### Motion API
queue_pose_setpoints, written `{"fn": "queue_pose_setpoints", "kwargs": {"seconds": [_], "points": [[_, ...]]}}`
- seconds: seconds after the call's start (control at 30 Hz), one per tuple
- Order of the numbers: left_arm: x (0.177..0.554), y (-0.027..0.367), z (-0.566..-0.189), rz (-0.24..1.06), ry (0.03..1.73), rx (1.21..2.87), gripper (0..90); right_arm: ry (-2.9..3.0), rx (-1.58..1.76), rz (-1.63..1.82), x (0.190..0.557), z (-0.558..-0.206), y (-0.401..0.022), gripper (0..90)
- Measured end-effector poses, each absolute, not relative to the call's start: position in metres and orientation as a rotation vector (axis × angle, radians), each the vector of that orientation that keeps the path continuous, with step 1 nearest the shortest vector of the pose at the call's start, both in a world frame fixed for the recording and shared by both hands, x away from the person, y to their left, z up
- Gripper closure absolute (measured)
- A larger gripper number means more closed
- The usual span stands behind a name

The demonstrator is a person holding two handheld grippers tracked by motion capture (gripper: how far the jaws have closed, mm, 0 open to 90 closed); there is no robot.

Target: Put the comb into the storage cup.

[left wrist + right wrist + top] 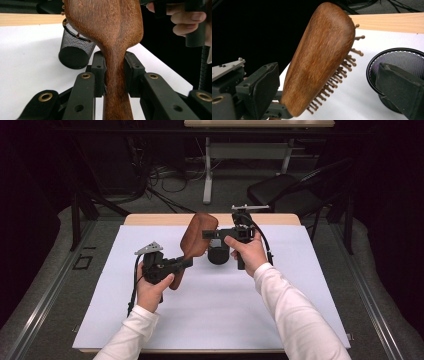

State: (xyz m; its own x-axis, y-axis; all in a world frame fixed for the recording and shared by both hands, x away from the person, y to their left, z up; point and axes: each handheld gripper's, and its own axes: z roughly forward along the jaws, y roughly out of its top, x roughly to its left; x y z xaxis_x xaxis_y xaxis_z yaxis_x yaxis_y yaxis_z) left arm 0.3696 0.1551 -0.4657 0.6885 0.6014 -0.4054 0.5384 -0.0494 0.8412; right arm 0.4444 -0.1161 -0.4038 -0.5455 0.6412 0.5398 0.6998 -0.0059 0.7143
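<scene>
Fingers (98, 75) on my left gripper (113, 75) clamp the hairbrush (112, 30) handle while the right gripper's (324, 82) gape wide, so it could tip past the mesh cup (402, 62).

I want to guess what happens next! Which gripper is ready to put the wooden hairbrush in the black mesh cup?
Probably the left gripper: it is shut on the handle of the brown wooden hairbrush, raised beside the round black mesh cup. The right gripper is open, with the hairbrush head between its jaws.

One wooden hairbrush (196, 240), one black mesh cup (218, 255), two handheld grippers, left (186, 263) and right (207, 234), one white surface (280, 290)
</scene>
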Motion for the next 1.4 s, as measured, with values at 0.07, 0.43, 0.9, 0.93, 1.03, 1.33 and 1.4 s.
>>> {"fn": "queue_pose_setpoints", "kwargs": {"seconds": [0.07, 0.43, 0.9, 0.93, 1.03, 1.33, 1.4], "points": [[0.369, 0.154, -0.465, 0.063, 0.920, 1.701, 73.0, -2.160, -1.476, -1.626, 0.446, -0.404, -0.117, 5.1], [0.365, 0.148, -0.463, 0.047, 0.891, 1.703, 73.0, -2.080, -1.473, -1.633, 0.451, -0.409, -0.117, 8.1], [0.364, 0.142, -0.464, 0.035, 0.876, 1.717, 73.0, -2.024, -1.416, -1.636, 0.453, -0.415, -0.108, 14.4], [0.364, 0.142, -0.464, 0.035, 0.875, 1.716, 73.0, -2.021, -1.415, -1.637, 0.453, -0.415, -0.107, 14.4], [0.364, 0.142, -0.464, 0.033, 0.873, 1.716, 73.0, -2.014, -1.410, -1.636, 0.453, -0.415, -0.107, 14.5], [0.365, 0.143, -0.466, 0.021, 0.873, 1.713, 73.0, -1.989, -1.399, -1.648, 0.455, -0.416, -0.107, 16.4], [0.366, 0.143, -0.466, 0.015, 0.873, 1.710, 73.0, -1.987, -1.402, -1.649, 0.455, -0.416, -0.107, 16.7]]}}
